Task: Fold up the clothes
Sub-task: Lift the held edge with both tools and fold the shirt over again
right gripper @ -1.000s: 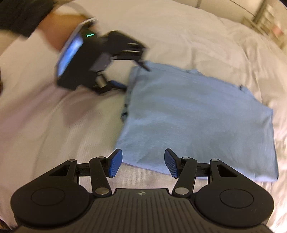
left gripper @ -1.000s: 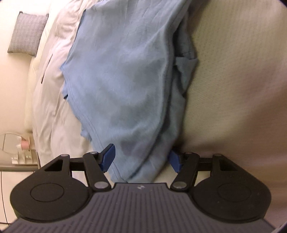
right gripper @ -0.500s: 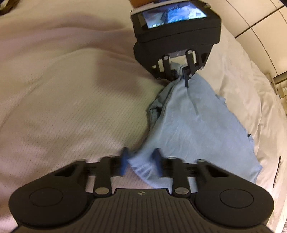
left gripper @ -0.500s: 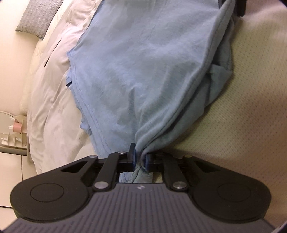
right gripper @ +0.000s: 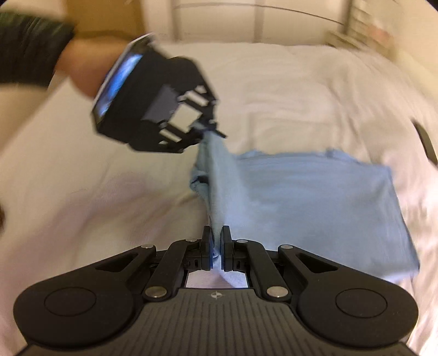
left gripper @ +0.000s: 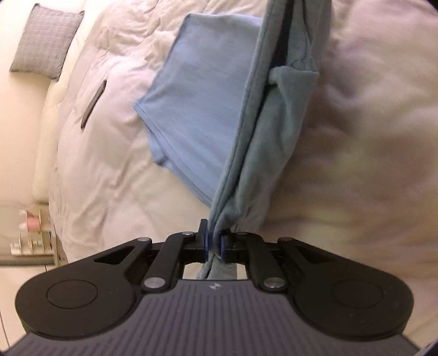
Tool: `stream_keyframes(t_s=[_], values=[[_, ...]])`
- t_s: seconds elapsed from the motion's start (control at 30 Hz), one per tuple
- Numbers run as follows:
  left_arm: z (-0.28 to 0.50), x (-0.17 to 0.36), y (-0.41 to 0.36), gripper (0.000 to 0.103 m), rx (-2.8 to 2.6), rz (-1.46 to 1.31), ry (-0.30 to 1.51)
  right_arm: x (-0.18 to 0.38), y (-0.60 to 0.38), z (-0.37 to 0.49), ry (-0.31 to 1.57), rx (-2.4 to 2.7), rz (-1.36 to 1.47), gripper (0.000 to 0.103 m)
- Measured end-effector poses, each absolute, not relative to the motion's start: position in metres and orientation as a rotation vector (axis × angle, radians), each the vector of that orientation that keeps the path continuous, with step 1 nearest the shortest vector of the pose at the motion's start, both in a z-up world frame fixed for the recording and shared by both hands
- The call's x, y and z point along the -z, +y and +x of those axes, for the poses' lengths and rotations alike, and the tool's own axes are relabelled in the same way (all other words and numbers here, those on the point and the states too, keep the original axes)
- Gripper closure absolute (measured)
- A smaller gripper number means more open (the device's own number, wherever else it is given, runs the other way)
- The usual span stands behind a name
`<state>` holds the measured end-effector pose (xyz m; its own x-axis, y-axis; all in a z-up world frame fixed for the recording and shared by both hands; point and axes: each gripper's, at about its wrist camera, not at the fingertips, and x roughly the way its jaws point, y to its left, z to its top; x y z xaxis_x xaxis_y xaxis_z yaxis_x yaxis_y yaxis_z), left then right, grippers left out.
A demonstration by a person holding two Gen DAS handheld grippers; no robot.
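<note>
A light blue garment (left gripper: 197, 104) lies partly folded on the white bed (left gripper: 109, 153). My left gripper (left gripper: 213, 243) is shut on one corner of its edge and holds it off the bed. My right gripper (right gripper: 216, 246) is shut on the other corner of the same edge. The edge (right gripper: 216, 180) hangs taut between the two grippers, and the rest of the garment (right gripper: 314, 202) lies flat to the right. The left gripper also shows in the right wrist view (right gripper: 208, 128), held by a hand.
A grey pillow (left gripper: 46, 41) lies at the head of the bed. A dark slim object (left gripper: 93, 104) rests on the duvet. A bedside table (left gripper: 30, 232) with small items stands at the left. A wall (right gripper: 246, 19) runs behind the bed.
Both grippers closed on the garment's edge and lifted it off the bed. The edge now hangs stretched between them, raised higher than half a second ago.
</note>
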<state>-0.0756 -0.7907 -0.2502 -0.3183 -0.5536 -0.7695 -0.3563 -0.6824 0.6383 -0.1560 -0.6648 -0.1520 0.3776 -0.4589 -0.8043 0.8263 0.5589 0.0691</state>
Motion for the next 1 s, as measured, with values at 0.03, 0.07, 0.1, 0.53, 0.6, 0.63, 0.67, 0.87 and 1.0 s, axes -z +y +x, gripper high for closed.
stream_keyframes(t_s=[0.03,0.07,0.1,0.53,0.6,0.63,0.67,0.87,1.0], values=[[-0.092,0.244,-0.797,0.097,2.144,1.752,-1.183,0.147,-0.671,-0.173,0.792,0.882,0.545,0.099],[-0.109,0.239,-0.803,0.097,2.146,1.761,-1.184,0.142,-0.678,-0.191,0.758,0.896,0.577,0.099],[-0.128,0.235,-0.810,0.097,2.145,1.774,-1.185,0.138,-0.684,-0.208,0.724,0.909,0.609,0.099],[-0.336,0.278,-0.917,0.097,2.168,2.036,-1.116,0.182,-0.802,-0.439,0.520,0.996,0.982,0.100],[-0.354,0.293,-0.928,0.097,2.159,2.088,-1.100,0.197,-0.812,-0.466,0.503,1.014,1.039,0.100],[-0.362,0.300,-0.934,0.097,2.155,2.113,-1.090,0.207,-0.817,-0.476,0.495,1.019,1.069,0.100],[-0.367,0.307,-0.938,0.097,2.153,2.136,-1.078,0.216,-0.822,-0.485,0.487,1.025,1.100,0.100],[-0.383,0.331,-0.952,0.096,2.195,2.175,-1.007,0.266,-0.840,-0.520,0.472,1.054,1.238,0.099],[-0.381,0.328,-0.965,0.086,2.256,2.108,-0.874,0.279,-0.836,-0.524,0.444,1.071,1.288,0.099]])
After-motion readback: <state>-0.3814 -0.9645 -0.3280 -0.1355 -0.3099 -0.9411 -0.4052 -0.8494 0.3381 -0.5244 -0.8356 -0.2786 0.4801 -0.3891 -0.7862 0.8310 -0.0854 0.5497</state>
